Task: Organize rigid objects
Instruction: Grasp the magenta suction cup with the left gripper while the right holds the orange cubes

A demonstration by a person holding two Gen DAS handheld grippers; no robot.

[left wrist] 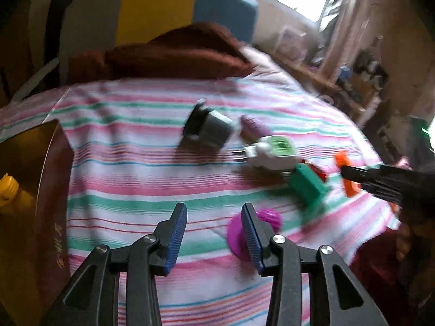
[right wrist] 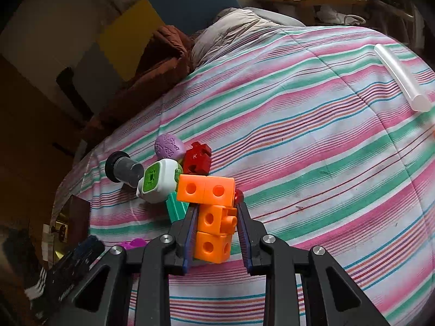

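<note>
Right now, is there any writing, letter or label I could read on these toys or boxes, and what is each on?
"K": white letter on the red cube.
Gold characters on the brown box: too blurred to read.
Raised marks on the lilac egg-shaped toy: not legible.
Green-faced white block: no readable text.

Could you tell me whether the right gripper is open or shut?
Shut: the right gripper has both pads pressed against the orange block piece.

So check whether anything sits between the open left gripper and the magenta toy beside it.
Nothing visible does. The left gripper is open and empty over the striped bedspread; the magenta toy lies just off its right finger, partly hidden behind that finger. The other toys lie farther back.
</note>
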